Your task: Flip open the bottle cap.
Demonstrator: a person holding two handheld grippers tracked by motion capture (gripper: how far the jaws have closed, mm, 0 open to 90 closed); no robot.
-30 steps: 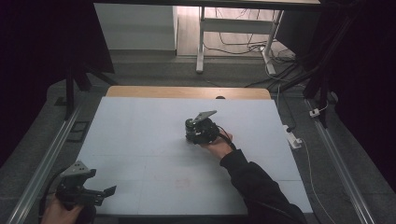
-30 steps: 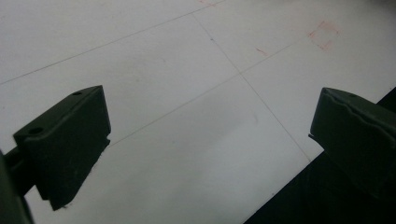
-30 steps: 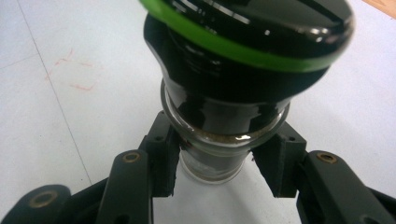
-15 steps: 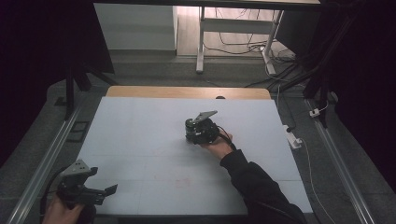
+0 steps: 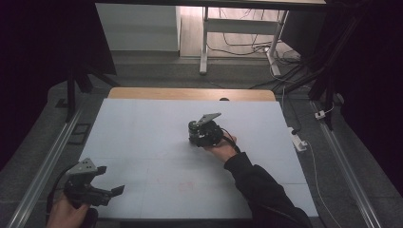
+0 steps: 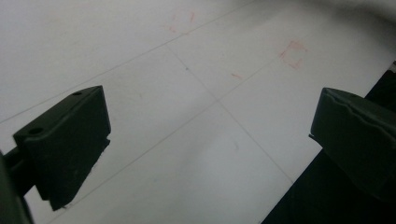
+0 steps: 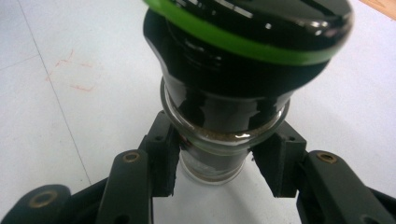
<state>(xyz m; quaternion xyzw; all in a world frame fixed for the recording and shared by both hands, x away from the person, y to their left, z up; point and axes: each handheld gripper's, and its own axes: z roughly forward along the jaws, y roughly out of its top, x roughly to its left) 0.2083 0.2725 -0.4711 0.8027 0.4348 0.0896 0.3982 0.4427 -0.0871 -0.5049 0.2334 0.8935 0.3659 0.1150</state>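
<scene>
A glass jar (image 7: 219, 140) with a glossy black cap and a green ring (image 7: 243, 44) stands upright on the white mat, near the table's middle. My right gripper (image 7: 217, 163) has a pad against each side of the jar's glass neck and is shut on it. From above, the jar (image 5: 193, 128) is a small dark cylinder at the left end of the right gripper (image 5: 199, 135). My left gripper (image 5: 110, 179) hovers over the mat's front left corner, jaws wide open with nothing between them (image 6: 210, 140).
The white mat (image 5: 142, 133) covers the table, with a wooden strip (image 5: 190, 93) along its far edge. Faint red marks (image 6: 292, 51) show on the mat. A white power strip (image 5: 298, 141) lies off the right edge. Metal rails (image 5: 47, 161) run along both sides.
The left gripper has shifted very slightly near the front left corner. The right gripper and the jar have stayed in place.
</scene>
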